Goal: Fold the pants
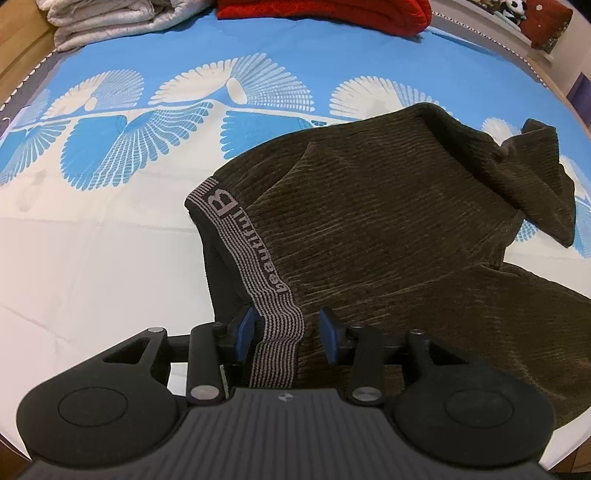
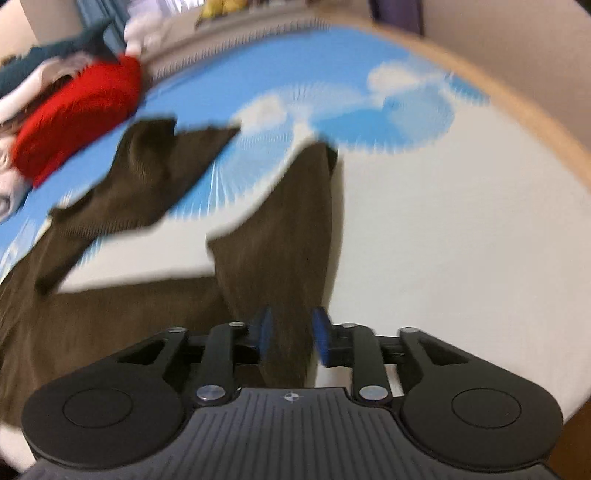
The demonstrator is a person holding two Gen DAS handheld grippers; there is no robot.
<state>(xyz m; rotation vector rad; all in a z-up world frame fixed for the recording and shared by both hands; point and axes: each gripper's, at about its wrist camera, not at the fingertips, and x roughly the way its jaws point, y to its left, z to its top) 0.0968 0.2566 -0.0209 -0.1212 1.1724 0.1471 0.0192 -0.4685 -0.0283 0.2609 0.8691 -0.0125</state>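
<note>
My left gripper [image 1: 287, 334] sits low over the bed, pointing along the waist of the pants [image 1: 388, 229]. Its blue pads [image 1: 245, 332] stand apart, with the striped waistband [image 1: 255, 266] running between them; I cannot tell whether they actually press on it, since a gap shows on the right pad's side. My right gripper [image 2: 291, 334] is likewise low and level, its blue pads [image 2: 320, 332] set on either side of a raised ridge of dark cloth from one trouser leg [image 2: 291, 229]. That view is blurred, so I cannot say how firmly the cloth is gripped, only that it fills most of the space between the pads.

Below me is a bedsheet [image 1: 92, 258], white on the near part and bright blue farther off, printed with white fan shapes. At the far edge lie a folded pale quilt [image 1: 110, 18] and a red knitted piece [image 1: 325, 14]. A wooden bed frame [image 2: 517, 110] curves round the sheet's right side in the right wrist view.

The pants are dark olive-brown with a ribbed, corduroy-like surface, lying on the sheet. The waistband is grey-striped and carries the word "beautiful" and a large B. The far leg [image 2: 147, 177] is bunched and partly folded over on itself, while the other runs straight toward my right gripper.
</note>
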